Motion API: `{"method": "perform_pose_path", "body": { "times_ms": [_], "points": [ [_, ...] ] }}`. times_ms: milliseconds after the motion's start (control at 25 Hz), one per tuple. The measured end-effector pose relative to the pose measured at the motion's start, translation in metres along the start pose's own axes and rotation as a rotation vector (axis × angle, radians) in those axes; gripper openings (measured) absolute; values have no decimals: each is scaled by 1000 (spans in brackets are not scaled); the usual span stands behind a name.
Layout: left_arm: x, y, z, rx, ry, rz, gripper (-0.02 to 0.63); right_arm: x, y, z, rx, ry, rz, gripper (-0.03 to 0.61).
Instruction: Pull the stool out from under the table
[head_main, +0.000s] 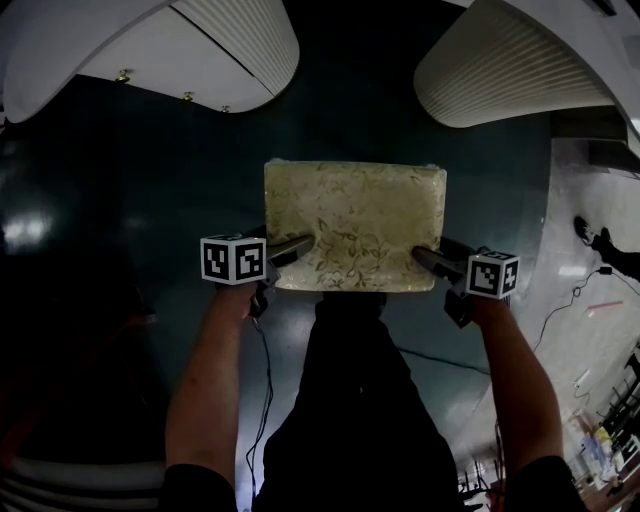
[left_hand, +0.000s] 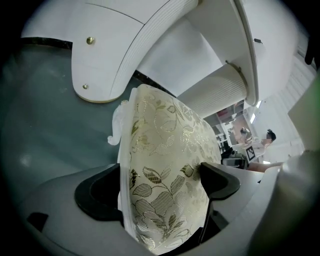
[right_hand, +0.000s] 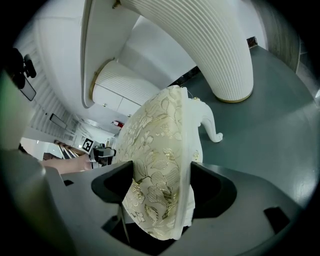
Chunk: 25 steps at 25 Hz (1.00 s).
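The stool (head_main: 355, 225) has a cream seat with a gold leaf pattern and white legs, and it stands on the dark green floor in front of the person. My left gripper (head_main: 290, 250) is shut on the seat's near left corner. My right gripper (head_main: 428, 258) is shut on the near right corner. In the left gripper view the cushion (left_hand: 165, 175) fills the gap between the black jaws, with a curled white leg (left_hand: 117, 127) beyond. In the right gripper view the cushion (right_hand: 160, 180) is pinched the same way, and a white leg (right_hand: 210, 125) stands behind.
The white table's ribbed curved bases (head_main: 250, 40) (head_main: 510, 60) rise at the far left and far right of the stool. The person's dark-trousered legs (head_main: 350, 400) stand right behind the stool. A cable (head_main: 265, 390) trails on the floor. Light tiled floor (head_main: 590, 260) lies to the right.
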<state>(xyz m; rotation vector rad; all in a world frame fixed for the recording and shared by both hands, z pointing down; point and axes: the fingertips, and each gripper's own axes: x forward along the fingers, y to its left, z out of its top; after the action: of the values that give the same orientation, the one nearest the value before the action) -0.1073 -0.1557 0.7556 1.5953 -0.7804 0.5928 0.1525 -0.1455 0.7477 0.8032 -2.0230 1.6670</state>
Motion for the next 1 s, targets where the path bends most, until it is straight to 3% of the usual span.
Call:
{"method": "perform_pose_path", "body": {
  "times_ms": [240,440,520,680,840,1000],
  "points": [
    [-5,4,0,26,-35,56,480,-1,3,0,-21,4,0,302],
    [-32,6,5,131,-54,179,479,-17,12,16,-49,-58,-53,302],
    [-55,-5,12,127,-95,203,479,-34,29,30,-101,-85,-81,302],
    [-110,-56,43,84,-243,158,477,-61,85,62,-214,-132,-86,301],
    [-159,-119,53,124,-313,139,476,-96,149,86,-268,-190,-24,301],
    [-207,-171,55,109,-375,121,476,-141,198,100,-289,-238,19,301]
  ]
}}
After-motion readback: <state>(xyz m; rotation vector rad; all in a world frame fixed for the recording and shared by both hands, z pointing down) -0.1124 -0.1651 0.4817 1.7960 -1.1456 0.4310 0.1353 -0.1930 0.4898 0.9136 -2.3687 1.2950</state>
